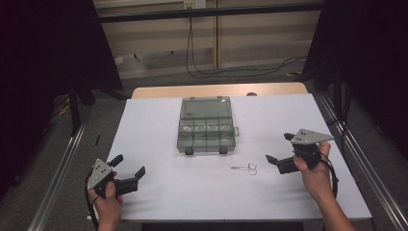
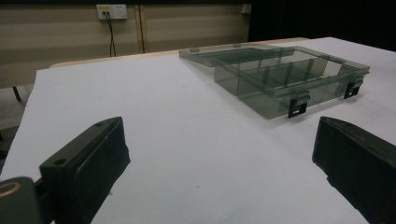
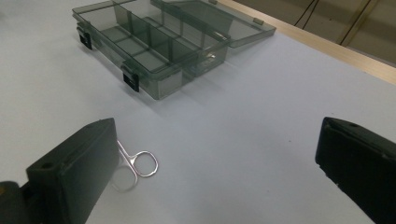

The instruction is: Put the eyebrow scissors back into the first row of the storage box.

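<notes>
A smoky clear compartment box lies open at the table's middle, its lid folded back flat and its compartments looking empty. Small metal scissors lie on the white sheet in front of the box, to its right. My left gripper is open near the front left corner, nothing between its jaws; its view looks toward the box. My right gripper is open just right of the scissors. In the right gripper view the scissors' finger loops peek out beside the left jaw, with the box farther off.
The white table top ends in a bare wooden strip at the back. Metal rails run along both sides, dark curtains stand left and right, and cables hang on the far wall.
</notes>
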A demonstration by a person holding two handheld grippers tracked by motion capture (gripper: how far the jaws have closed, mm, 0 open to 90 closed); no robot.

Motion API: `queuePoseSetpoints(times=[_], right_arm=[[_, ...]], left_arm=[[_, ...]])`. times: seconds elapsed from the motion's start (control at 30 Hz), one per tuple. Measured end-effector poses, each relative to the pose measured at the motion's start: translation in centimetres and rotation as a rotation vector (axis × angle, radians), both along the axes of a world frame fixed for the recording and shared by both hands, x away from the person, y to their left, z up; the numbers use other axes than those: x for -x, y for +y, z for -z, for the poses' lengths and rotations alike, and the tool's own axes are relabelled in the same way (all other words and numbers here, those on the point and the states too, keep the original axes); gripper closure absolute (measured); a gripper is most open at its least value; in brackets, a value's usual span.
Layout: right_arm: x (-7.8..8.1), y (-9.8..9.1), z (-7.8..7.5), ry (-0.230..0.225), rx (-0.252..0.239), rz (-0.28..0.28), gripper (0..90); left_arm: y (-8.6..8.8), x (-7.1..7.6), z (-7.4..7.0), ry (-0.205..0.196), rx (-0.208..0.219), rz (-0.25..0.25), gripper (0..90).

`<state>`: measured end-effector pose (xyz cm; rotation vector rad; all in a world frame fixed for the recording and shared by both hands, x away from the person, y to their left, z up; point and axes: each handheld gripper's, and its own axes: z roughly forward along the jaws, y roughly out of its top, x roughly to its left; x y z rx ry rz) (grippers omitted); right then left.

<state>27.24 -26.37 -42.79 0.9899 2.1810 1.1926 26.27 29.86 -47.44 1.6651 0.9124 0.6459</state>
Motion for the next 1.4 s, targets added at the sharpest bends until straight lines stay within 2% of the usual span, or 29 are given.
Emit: queuePoseSetpoints(times=[0.13,0.2,0.23,0.3,0.53,0.7,0.77,0.8,0.83,0.87,0.9,0.97,1.0,1.03,1.07,1.1,1.13,1.2,1.27,1.3,1.4], right_arm=[[-0.8,0.9,-0.1,0.04,0.019,-0.049,0.6],[-0.9,1.2,-0.1,0.054,0.028,-0.056,2.0],[-1.1,1.6,0.0,0.068,0.042,-0.086,3.4],[-1.5,2.6,0.1,0.09,0.078,-0.112,6.9],[-2.6,4.3,0.2,0.146,0.111,-0.177,16.3],[-3.2,5.5,0.2,0.193,0.181,-0.194,24.6],[-3.5,5.9,0.3,0.225,0.18,-0.225,25.8],[-3.5,5.9,0.3,0.225,0.18,-0.225,25.8],[-3.7,6.4,0.4,0.249,0.21,-0.223,27.9],[-3.8,6.6,0.5,0.25,0.218,-0.232,28.7],[-4.0,6.9,0.6,0.27,0.212,-0.247,30.8],[-4.1,7.0,0.7,0.28,0.212,-0.253,32.4],[-4.3,7.4,0.8,0.292,0.211,-0.28,40.1],[-4.4,7.6,0.8,0.294,0.21,-0.288,43.1],[-4.4,7.8,0.8,0.28,0.235,-0.299,45.8],[-4.4,7.8,0.8,0.28,0.235,-0.299,45.8],[-4.5,8.4,1.0,0.308,0.254,-0.341,53.3],[-4.6,8.9,1.2,0.331,0.282,-0.378,57.0],[-4.7,9.5,1.4,0.352,0.336,-0.41,62.4],[-4.7,9.8,1.5,0.372,0.351,-0.417,64.0],[-4.7,10.2,1.7,0.389,0.377,-0.434,66.8]], left_arm=[[0.0,0.0,0.0,0.001,0.0,0.003,3.2],[0.0,0.0,0.0,0.0,0.001,0.004,3.2],[-0.1,0.0,0.0,0.001,0.005,-0.004,3.2],[0.0,0.0,0.0,0.0,0.003,-0.002,3.2],[0.0,0.0,0.0,-0.001,0.003,-0.001,3.2],[-0.1,0.0,0.0,0.0,0.002,0.001,3.2],[-0.1,0.0,0.0,-0.001,0.003,0.001,3.2],[-0.1,0.0,0.0,-0.001,0.003,0.001,3.2],[-0.1,0.0,0.0,-0.001,0.003,0.002,3.2],[-0.1,0.0,0.0,-0.001,0.003,0.003,3.2],[-0.1,0.0,0.0,-0.001,0.003,0.003,3.2],[-0.1,0.0,0.0,-0.001,0.002,0.003,3.2],[-0.1,0.0,0.0,-0.001,0.007,0.002,3.2],[-0.1,0.0,0.0,-0.001,0.008,0.003,3.2],[-0.1,0.0,0.0,-0.001,0.008,0.003,3.2],[-0.1,0.0,0.0,0.0,0.003,0.004,3.2],[0.0,0.0,0.0,0.0,0.002,0.005,3.2],[0.0,0.0,0.0,0.0,0.003,0.004,3.2],[-0.1,0.0,0.0,0.0,0.003,0.005,3.2],[-0.1,0.0,0.0,-0.003,0.003,0.003,3.2],[-0.2,0.0,0.0,-0.001,0.005,0.003,3.2]])
